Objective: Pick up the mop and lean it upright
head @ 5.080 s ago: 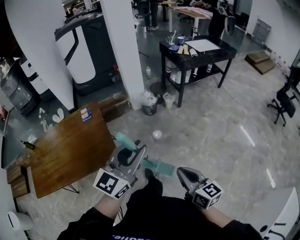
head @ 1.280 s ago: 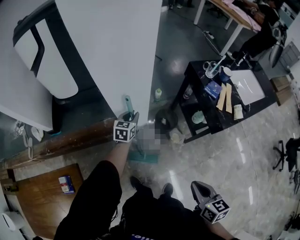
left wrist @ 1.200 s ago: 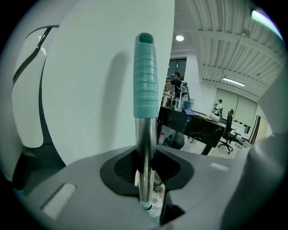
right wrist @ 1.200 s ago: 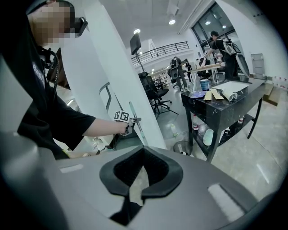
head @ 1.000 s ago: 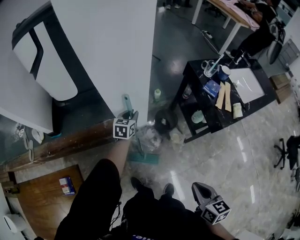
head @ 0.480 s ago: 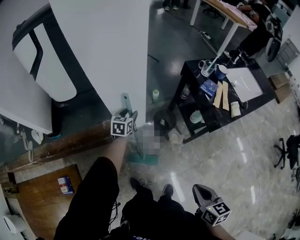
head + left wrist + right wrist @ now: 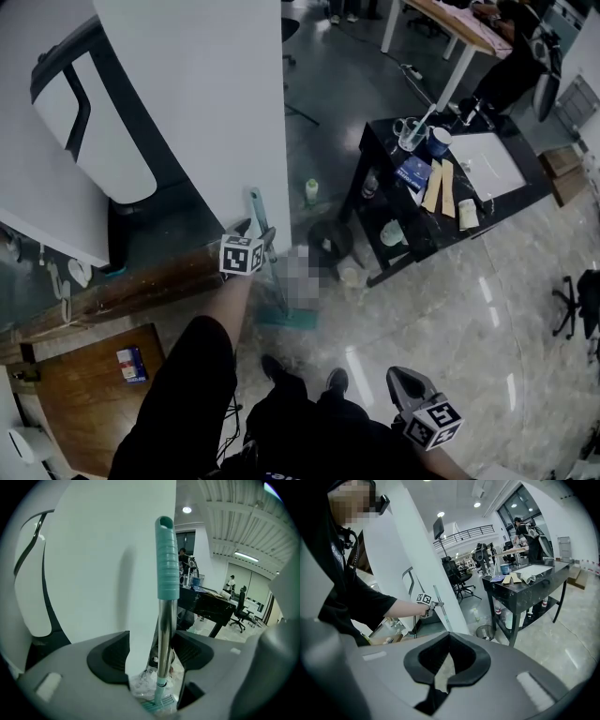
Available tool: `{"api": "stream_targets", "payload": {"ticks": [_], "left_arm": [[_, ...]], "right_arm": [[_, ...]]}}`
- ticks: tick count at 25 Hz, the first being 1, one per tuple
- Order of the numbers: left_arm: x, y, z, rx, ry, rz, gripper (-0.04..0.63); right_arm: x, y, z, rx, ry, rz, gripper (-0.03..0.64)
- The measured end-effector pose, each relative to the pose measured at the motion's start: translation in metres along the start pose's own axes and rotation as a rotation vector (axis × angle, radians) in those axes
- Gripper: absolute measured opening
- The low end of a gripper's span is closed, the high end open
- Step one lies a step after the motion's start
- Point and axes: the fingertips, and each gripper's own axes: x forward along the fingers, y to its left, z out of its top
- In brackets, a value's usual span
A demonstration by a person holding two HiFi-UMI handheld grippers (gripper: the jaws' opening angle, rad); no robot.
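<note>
The mop stands upright with its teal grip (image 7: 255,202) against the white pillar (image 7: 206,103) and its teal head (image 7: 286,317) on the floor. My left gripper (image 7: 255,234) is at the shaft, just below the grip. In the left gripper view its jaws have just been opening: the metal shaft (image 7: 164,634) runs up between them, closer to the right pad, and neither pad presses on it. The left gripper (image 7: 152,644) is open. My right gripper (image 7: 401,380) hangs low by my body, shut with nothing in it (image 7: 449,637), well away from the mop (image 7: 440,603).
A black table (image 7: 450,206) with cups and papers stands right of the pillar, with a dark bin (image 7: 330,239) and bottles at its foot. A wooden ledge (image 7: 141,281) runs along the pillar's base. A brown table (image 7: 75,394) is at the lower left.
My left gripper's jaws have spread apart from the mop shaft, and the mop stays leaning on the pillar. Five seconds ago the mop was carried low beside the brown table.
</note>
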Motion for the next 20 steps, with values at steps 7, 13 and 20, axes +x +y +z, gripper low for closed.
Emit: {"api": "stream_targets", "payload": {"ticks": [7,13,20], "left_arm": [[-0.018,-0.022,-0.007,0.019,0.006,-0.003,0.314],[-0.023,-0.041,-0.01,0.03,0.0,-0.007,0.308],[-0.051,-0.058,-0.026,0.02,0.001,0.01,0.298]], "right_arm": [[-0.006,0.003,0.003,0.031,-0.022,0.069,0.006],[-0.017,-0.009,-0.005,0.011,-0.022,0.078,0.006],[-0.03,-0.018,0.001,-0.006,-0.05,0.086,0.006]]}}
